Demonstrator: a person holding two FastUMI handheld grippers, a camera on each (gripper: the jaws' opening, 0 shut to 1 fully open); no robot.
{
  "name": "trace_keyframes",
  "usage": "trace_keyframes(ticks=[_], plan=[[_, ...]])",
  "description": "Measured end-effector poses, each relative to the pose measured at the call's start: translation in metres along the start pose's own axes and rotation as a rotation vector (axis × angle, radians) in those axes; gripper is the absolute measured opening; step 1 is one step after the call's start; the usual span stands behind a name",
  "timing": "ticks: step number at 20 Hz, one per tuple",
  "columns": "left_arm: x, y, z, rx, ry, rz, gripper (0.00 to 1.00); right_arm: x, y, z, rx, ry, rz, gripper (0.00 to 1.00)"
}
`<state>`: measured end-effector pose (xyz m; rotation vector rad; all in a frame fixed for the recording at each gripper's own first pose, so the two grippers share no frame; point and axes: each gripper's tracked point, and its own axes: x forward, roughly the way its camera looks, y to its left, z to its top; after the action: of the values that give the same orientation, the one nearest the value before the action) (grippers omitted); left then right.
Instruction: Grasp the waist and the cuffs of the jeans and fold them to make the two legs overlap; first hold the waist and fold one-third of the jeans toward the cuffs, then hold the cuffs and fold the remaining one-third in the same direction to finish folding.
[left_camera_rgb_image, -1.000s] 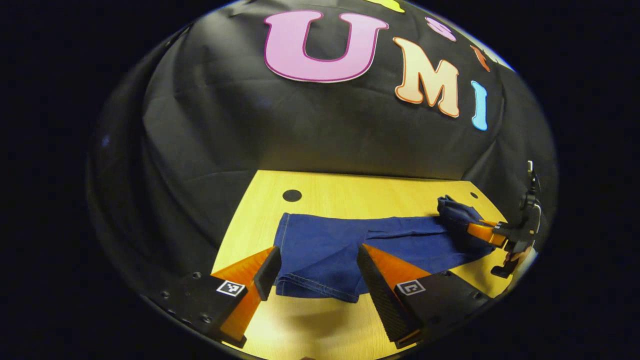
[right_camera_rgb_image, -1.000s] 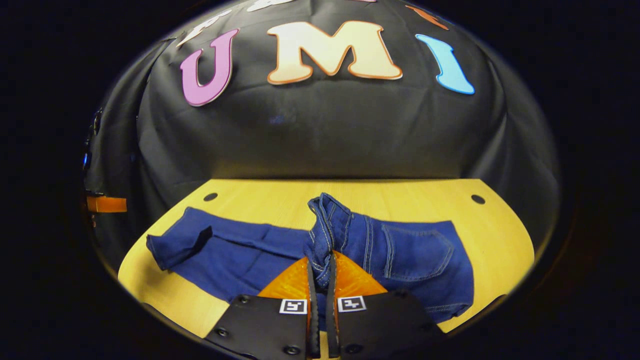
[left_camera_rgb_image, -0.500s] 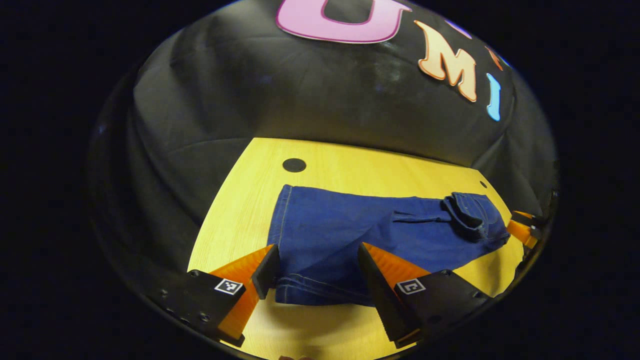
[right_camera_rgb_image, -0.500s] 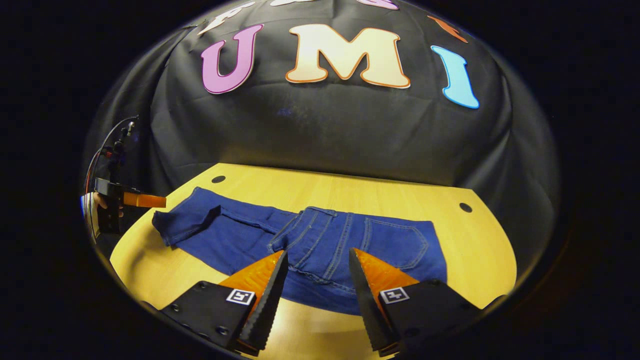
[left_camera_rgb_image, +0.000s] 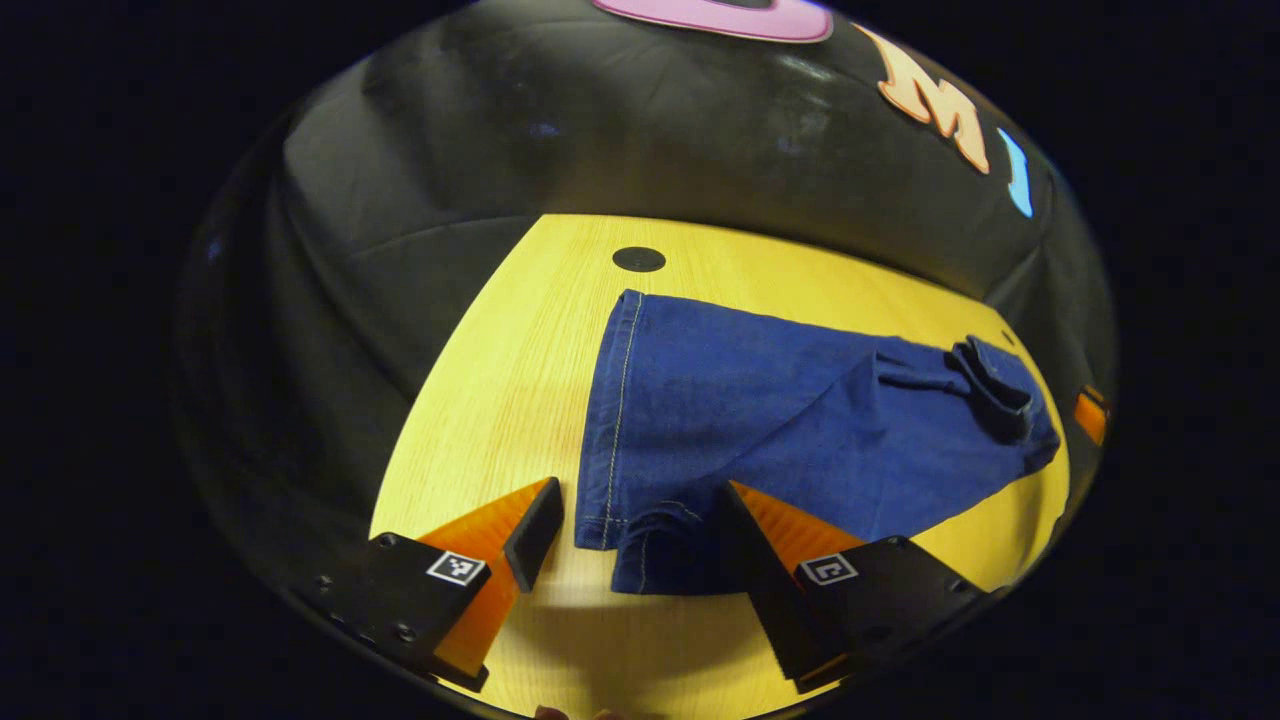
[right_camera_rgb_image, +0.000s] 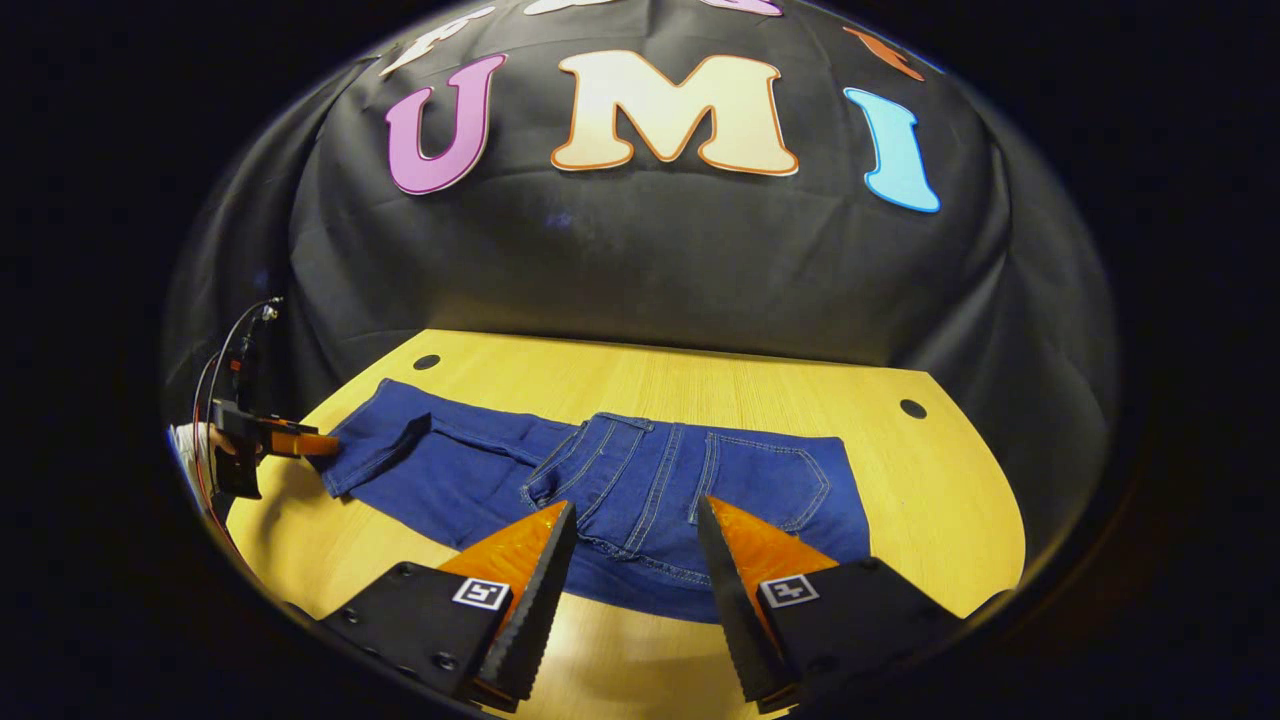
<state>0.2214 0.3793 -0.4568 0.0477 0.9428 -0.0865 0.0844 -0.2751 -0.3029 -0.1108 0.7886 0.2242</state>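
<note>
A yellow wooden table (right_camera_rgb_image: 960, 500) carries a pair of blue jeans (right_camera_rgb_image: 600, 480) that lies flat across it, the long axis running side to side along the table's width. In the right gripper view the waist (right_camera_rgb_image: 770, 480) with its back pocket sits toward the right half of the table, and the legs stretch away to the left, ending at the cuffs (right_camera_rgb_image: 375, 445), where one corner of cloth is turned over on itself. In the left gripper view the same garment runs from the stitched cuffs (left_camera_rgb_image: 620, 420) near the camera out to the bunched waist (left_camera_rgb_image: 995, 375) at the far right. Small dark round holes (left_camera_rgb_image: 639, 259) mark the table near its back corners. No brand or readable writing shows on the jeans; the grippers carry small square black-and-white markers. The right gripper (right_camera_rgb_image: 630, 570) hovers with its fingers spread wide apart just in front of the waist, holding nothing. The left gripper (left_camera_rgb_image: 640, 530) stands equally wide open at the cuff end, its fingers on either side of the lower cuff corner without pressing on it.
</note>
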Motion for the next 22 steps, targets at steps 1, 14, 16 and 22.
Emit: trace_keyframes(ticks=[1,14,16,22], plan=[[-0.005,-0.002,-0.001,0.012,0.008,0.001,0.98,0.000,-0.001,0.001,0.000,-0.002,-0.002,0.76],[-0.013,-0.038,0.017,-0.140,0.009,-0.039,0.00,-0.020,-0.036,0.018,-0.013,-0.070,-0.009,0.76],[-0.030,-0.051,0.043,-0.178,-0.055,-0.057,0.00,-0.029,-0.053,0.018,-0.012,-0.067,-0.014,0.80],[-0.079,-0.130,0.121,-0.168,-0.201,-0.141,0.00,-0.062,-0.099,0.025,0.015,-0.094,0.005,0.79]])
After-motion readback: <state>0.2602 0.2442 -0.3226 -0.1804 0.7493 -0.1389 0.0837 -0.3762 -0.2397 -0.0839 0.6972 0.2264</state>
